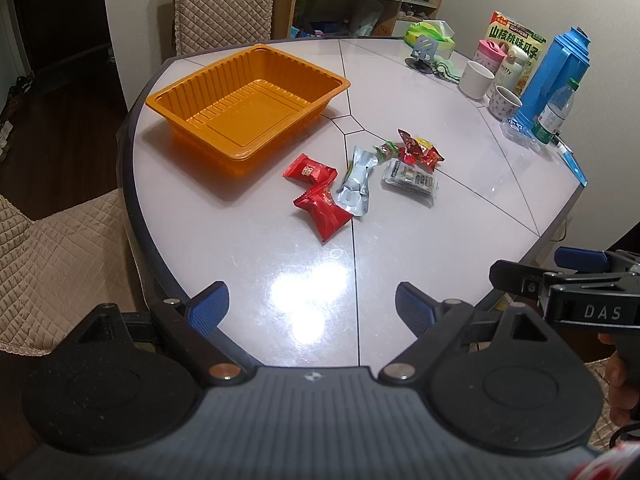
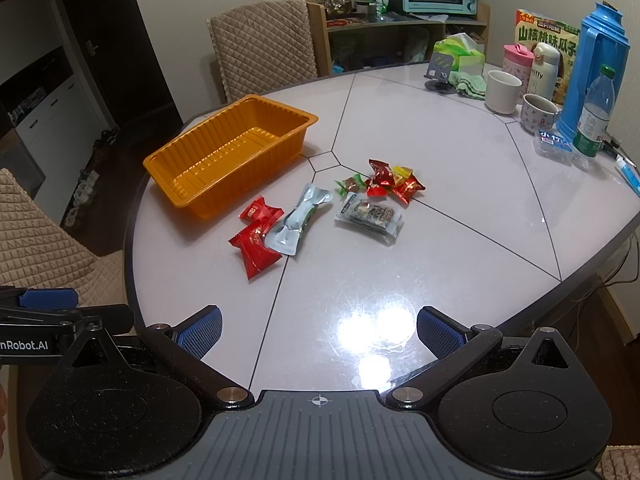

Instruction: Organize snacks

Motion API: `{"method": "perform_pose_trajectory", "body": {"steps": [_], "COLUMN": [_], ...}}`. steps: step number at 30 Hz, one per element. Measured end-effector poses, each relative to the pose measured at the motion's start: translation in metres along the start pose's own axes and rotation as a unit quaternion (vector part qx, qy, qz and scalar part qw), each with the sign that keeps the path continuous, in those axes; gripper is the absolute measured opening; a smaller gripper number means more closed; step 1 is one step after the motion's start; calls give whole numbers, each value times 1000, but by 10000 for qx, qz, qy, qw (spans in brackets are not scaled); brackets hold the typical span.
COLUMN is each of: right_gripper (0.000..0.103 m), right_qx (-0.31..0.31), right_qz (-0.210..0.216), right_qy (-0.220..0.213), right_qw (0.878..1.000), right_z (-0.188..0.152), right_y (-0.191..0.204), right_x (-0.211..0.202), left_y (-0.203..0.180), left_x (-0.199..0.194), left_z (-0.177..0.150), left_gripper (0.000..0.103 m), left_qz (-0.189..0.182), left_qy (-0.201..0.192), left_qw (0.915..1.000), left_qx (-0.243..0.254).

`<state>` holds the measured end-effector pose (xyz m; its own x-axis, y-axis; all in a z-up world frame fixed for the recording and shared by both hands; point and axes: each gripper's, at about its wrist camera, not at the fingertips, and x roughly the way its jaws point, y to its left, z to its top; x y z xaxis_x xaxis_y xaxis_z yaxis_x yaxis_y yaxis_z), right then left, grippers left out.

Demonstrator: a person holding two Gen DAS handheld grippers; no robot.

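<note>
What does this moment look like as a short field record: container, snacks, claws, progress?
container: orange tray, empty, on the white table
snacks: all loose on the table beside the tray; two red packets nearest it, silver pouch, clear packet, small cluster of wrapped candies
left claw: open, empty, above the table's near edge
right claw: open, empty, above the table's near edge
progress: nothing placed in the tray yet
background clutter: cups, blue thermos, water bottle at the far right
</note>
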<state>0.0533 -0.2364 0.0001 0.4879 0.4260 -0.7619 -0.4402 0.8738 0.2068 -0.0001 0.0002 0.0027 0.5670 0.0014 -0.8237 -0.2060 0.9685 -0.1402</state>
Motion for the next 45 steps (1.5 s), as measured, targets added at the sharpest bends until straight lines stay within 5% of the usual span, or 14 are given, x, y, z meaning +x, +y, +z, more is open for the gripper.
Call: {"method": "perform_pose_trajectory", "body": {"steps": [45], "right_gripper": [103], "right_qx": [-28], "right_qz": [14], "right_qy": [-26], "right_qw": [10000], "right_z": [2], "right_y": [2], "right_x": [3], "left_y": [0], "left_x": [-3], "left_z": [6], "left_gripper": [89], "left_qz": [-23], "left_qy": [-2], "left_qw": [10000], "left_qx": [-20]}}
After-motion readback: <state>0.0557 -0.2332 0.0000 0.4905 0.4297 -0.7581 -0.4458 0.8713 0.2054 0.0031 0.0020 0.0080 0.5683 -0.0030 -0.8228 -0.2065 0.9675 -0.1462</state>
